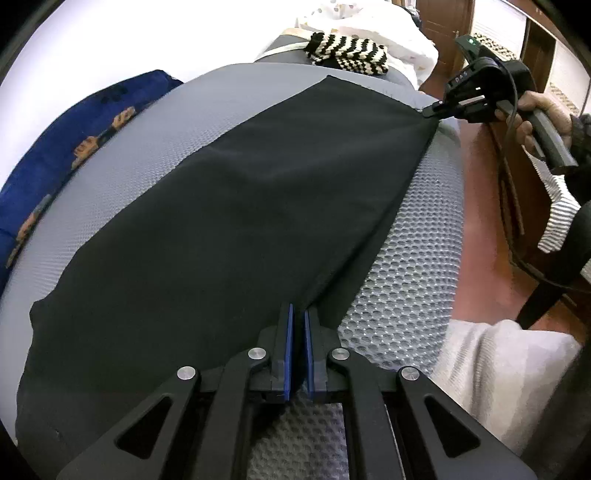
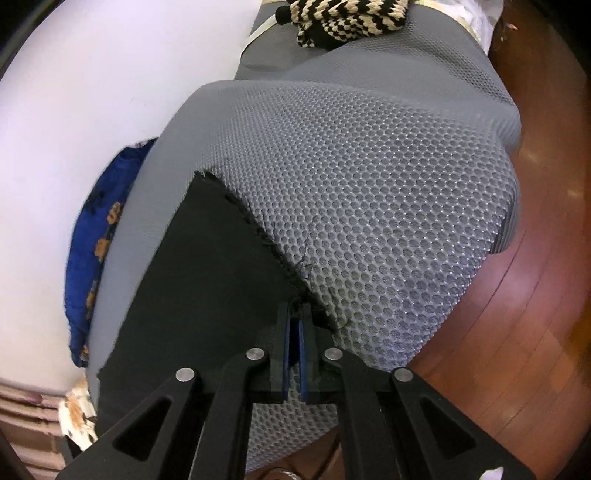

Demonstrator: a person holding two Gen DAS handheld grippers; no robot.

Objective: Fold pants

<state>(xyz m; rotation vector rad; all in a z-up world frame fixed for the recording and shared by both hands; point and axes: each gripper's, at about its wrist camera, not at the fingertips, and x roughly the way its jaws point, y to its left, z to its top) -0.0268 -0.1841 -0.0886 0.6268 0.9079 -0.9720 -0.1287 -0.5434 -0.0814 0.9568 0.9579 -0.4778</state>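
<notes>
While the fisheye is bending every edge, the black pants (image 1: 229,206) are lying flat along the grey mesh mattress (image 1: 399,273), one long strip running from the near end to the far corner. Their wide near end is getting cut off under the left gripper (image 1: 298,317) body, so waist or hem, cannot tell. The left gripper is pinching the near edge of the fabric, blue pads almost together with cloth between them. The right gripper (image 2: 295,314) is clamping the far frayed corner, jaws closed tight on it; in the left wrist view it is showing small at the mattress edge, held by a hand (image 1: 532,118). A striped knit item (image 2: 343,18) is sitting at the head of the mattress, partly cropped in the right wrist view. A blue patterned cloth (image 1: 74,140) is lying wedged beside the mattress, mostly hidden behind it. A white spotted bedding (image 1: 373,26) is getting cut off at the top. No containers are showing. Wooden floor (image 2: 517,295) is lying alongside.
</notes>
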